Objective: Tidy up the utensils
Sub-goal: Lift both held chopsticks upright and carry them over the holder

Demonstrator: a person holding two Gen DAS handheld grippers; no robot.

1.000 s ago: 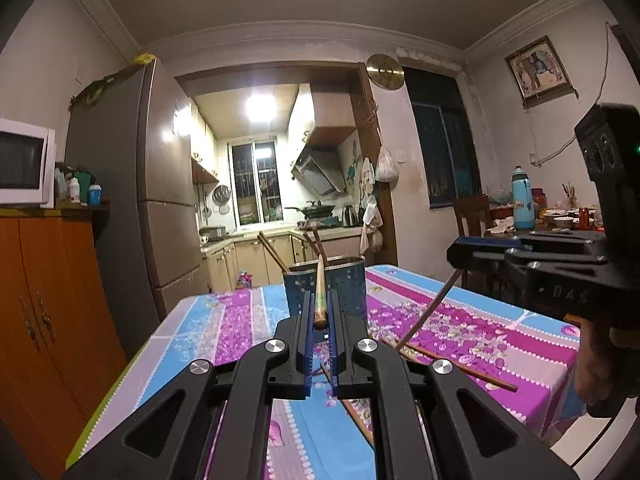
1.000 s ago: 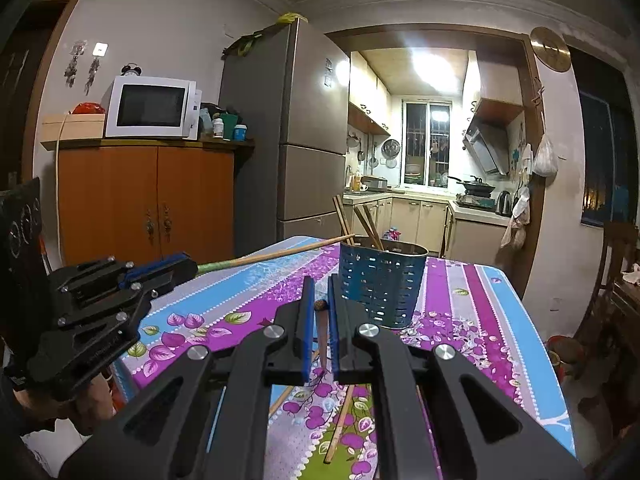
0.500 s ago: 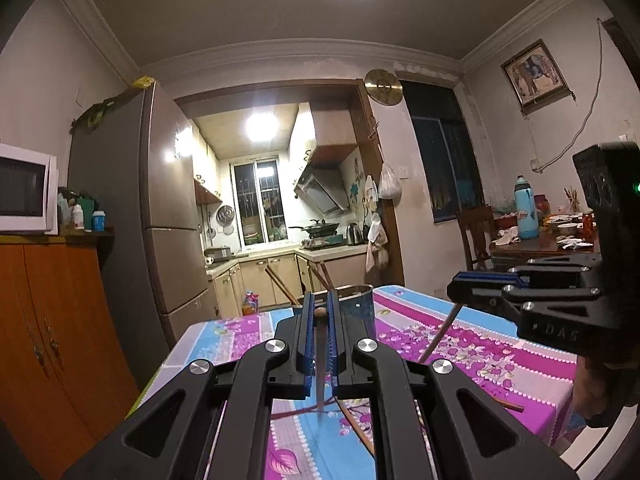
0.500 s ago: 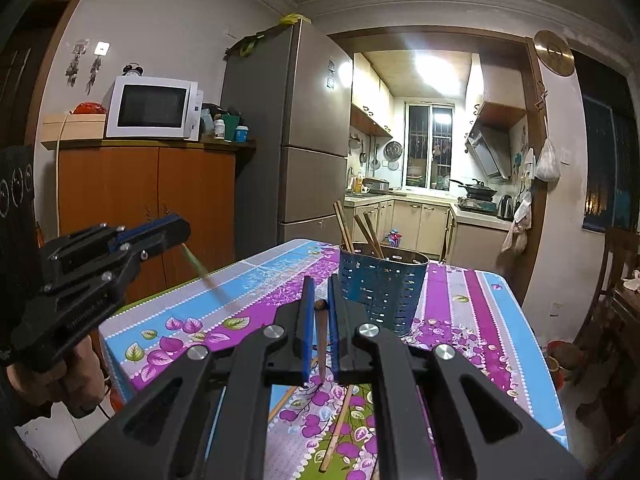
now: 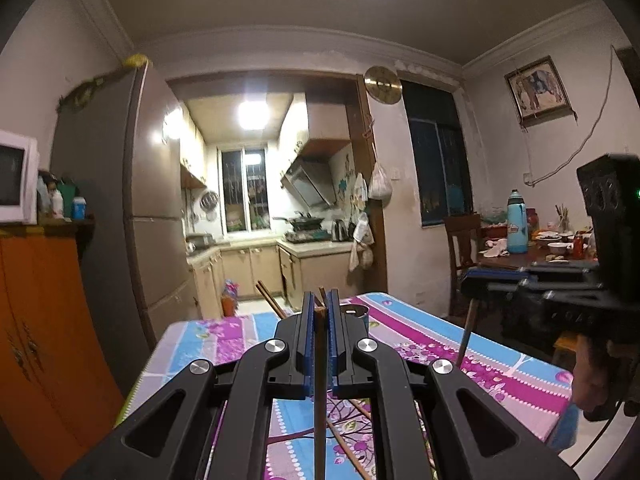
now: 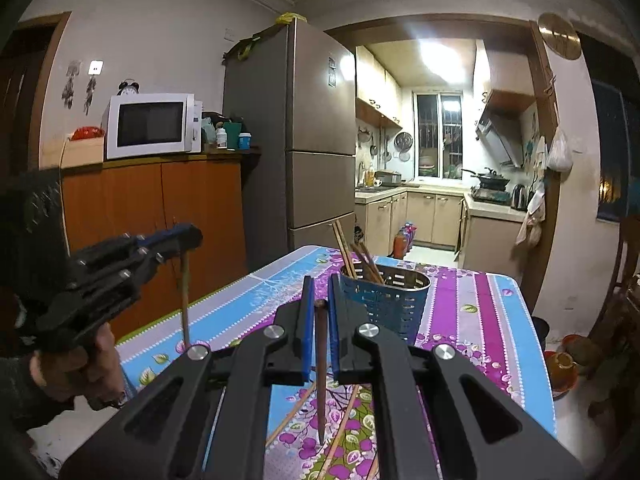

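Each gripper clamps 1 chopstick upright above the table.

The left chopstick (image 5: 320,380) hangs at lower centre, pinched in the left gripper (image 5: 320,312); the right chopstick (image 6: 321,368) hangs likewise in the right gripper (image 6: 319,292). Behind stands the blue holder (image 6: 384,300) with more chopsticks, on the floral table (image 6: 480,320). Loose chopsticks (image 6: 340,432) lie below.

Utensil holder (image 6: 383,297) stands mid tabletop (image 6: 472,320), far of both hand-held grippers; chopsticks in it (image 6: 352,254) lean left, top opening w/ free room on right side. Loose chopsticks (image 6: 340,432) lie on near cloth. Tabletop right & far of holder bare. Fridge (image 6: 296,140) + cabinet (image 6: 160,216) off left edge.
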